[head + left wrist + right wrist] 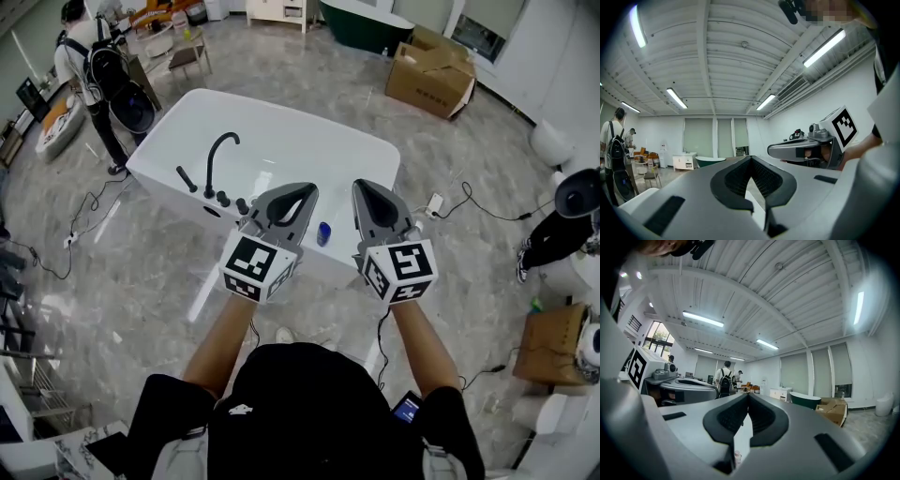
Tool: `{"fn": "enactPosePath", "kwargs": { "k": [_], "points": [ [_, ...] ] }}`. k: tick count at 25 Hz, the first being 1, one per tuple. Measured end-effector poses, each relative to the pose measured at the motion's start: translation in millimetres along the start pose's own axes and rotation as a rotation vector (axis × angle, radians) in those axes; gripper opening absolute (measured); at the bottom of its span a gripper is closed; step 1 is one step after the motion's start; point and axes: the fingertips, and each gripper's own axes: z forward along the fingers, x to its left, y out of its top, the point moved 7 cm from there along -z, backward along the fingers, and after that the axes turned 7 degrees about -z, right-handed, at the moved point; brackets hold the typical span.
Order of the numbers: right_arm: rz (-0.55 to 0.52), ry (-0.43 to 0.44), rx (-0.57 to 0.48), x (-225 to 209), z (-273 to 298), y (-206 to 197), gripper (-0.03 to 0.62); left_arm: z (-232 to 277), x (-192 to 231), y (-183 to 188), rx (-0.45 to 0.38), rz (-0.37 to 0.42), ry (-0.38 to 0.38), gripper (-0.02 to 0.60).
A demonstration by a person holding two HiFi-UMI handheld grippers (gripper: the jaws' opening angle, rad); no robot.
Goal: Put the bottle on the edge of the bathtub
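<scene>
A: Where's the bottle?
B: A small blue bottle (323,234) stands on the near rim of the white bathtub (272,98), between the two grippers. It's too small to confirm it's the task's one, but it looks likely.
A: Claws?
B: The left gripper (302,192) has its jaws together at the tips with nothing in them. The right gripper (364,187) is the same, closed and empty. Both hang above the near rim, and their own views show mostly ceiling.
A: Which step?
B: Best guess: if the blue thing is the bottle, placement is done and only backing away is left. If not, nothing is picked up yet. The right gripper view shows a small pale bottle-like thing (737,458) low in the slit beyond the jaws, not gripped. Can't tell if it's the same item.
A: And the next move?
B: Any regrasp means opening the jaws first, then coming down from above. The rim is narrow, so a nudge could tip it into the tub or onto the floor.
A: Obstacles?
B: The black faucet (220,159) and knobs (225,199) sit on the near rim to the left, apart from the bottle. There's a cable (487,211) on the floor to the right, a cardboard box (431,75) far right and a person with a backpack (89,56) far left. None are in the path.
</scene>
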Motion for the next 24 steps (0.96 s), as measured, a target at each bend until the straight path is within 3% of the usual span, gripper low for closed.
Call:
{"fn": "enactPosePath", "kwargs": {
  "k": [24],
  "points": [
    [0.016,0.005,-0.023,6,-19,5,0.023,-13,-19,7,-0.014,0.022,0.023,0.012]
  ]
}}
